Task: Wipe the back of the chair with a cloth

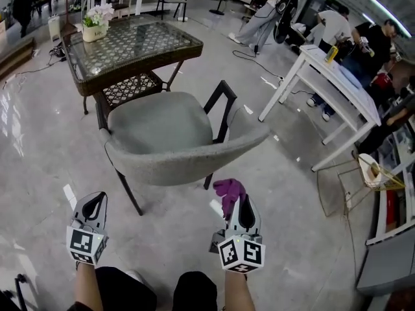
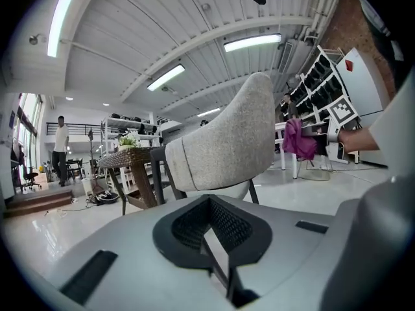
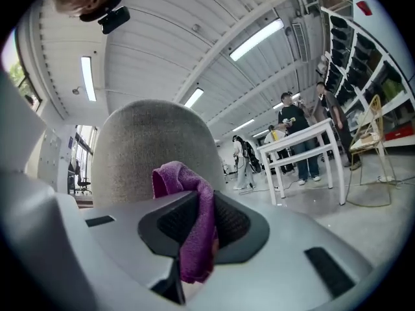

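Observation:
A grey upholstered chair (image 1: 175,138) with black legs stands before me, its curved back (image 1: 188,164) turned my way. That back fills the right gripper view (image 3: 155,154) and rises at the centre of the left gripper view (image 2: 224,144). My right gripper (image 1: 238,207) is shut on a purple cloth (image 1: 228,192), a short way from the chair back; the cloth (image 3: 194,232) hangs between its jaws. My left gripper (image 1: 94,206) is shut with nothing in it, lower left of the chair. From the left gripper view I see the cloth (image 2: 298,140) off to the right.
A glass-topped wicker table (image 1: 130,44) with a flower pot (image 1: 95,24) stands beyond the chair. A white table (image 1: 331,76) and a gold wire stand (image 1: 369,173) are to the right, with several people at the far right. Cables lie on the glossy floor.

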